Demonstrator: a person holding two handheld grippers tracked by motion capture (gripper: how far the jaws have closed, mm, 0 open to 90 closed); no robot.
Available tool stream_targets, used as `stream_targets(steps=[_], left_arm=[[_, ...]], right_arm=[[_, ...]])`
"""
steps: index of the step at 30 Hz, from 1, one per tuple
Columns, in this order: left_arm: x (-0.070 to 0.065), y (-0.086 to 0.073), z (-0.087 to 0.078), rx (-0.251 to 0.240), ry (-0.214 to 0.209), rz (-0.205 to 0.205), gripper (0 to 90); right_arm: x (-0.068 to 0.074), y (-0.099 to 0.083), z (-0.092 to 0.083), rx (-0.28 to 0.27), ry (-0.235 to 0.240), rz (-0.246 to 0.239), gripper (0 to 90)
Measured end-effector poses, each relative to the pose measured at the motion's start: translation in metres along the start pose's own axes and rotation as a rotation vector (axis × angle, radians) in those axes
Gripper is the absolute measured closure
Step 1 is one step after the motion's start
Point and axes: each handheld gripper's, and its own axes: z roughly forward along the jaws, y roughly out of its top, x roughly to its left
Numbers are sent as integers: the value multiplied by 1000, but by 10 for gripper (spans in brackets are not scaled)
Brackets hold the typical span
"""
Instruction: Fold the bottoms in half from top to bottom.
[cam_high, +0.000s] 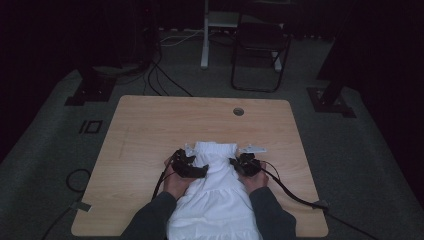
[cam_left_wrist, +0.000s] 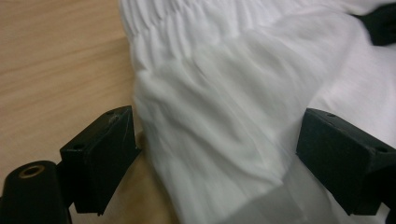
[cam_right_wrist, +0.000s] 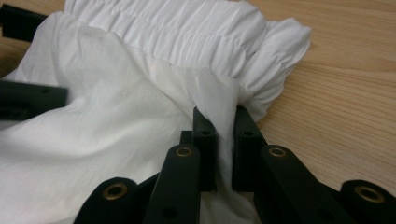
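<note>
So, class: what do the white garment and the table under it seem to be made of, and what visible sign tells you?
White garment: thin woven fabric, probably cotton, matte; it creases softly, looks slightly sheer in the left gripper view, and has a gathered, ruched band at the top.
Table: light wood or wood-look laminate, smooth with a slight sheen; grain lines run across it. Which of the two cannot be told.

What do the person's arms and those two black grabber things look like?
Both arms wear dark grey long sleeves. Each hand holds a black tool: the left tool and the right tool. Each has two blocky black fingers, flat black link bars with small brass-ringed holes, a pale grey three-cornered plate on top, and a black cable trailing off across the table.
</note>
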Motion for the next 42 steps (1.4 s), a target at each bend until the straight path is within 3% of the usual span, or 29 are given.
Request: stream_targets(steps=[7,13,17,20,24,27,30,32,33,34,38,42], left_arm=[[1,7,6,5,31,21,191],[1,8,2,-11,6,18,541],[7,10,2,0,-37,0,752],[13,16,4,22,-71,3,806],[21,29,6,26,-75,42,820],[28,50,3,-5,-63,42,825],[34,78,-10,-68,-50,62,826],[35,84,-14,-83,-49,69,826],[36,108,-28,-132,-28,114,826],[36,118,-34,-153,-20,130,825],[39,155,-59,-242,-12,141,825],[36,170,-71,-275,-13,149,824]], right_arm=[[0,0,0,-1,0,1,827],[0,0,0,0,0,0,828],[-1,1,0,3,12,-8,840],[-7,6,2,26,42,15,858],[-18,24,6,41,15,-1,867],[-21,46,5,19,-13,-22,869],[-25,71,-1,-14,-31,-38,869],[-27,79,-5,-30,-35,-44,869],[-29,86,-9,-43,-37,-45,869],[-32,108,-23,-100,-41,-51,868],[-36,143,-51,-214,-43,-37,869],[-36,161,-69,-258,-51,-51,868]])
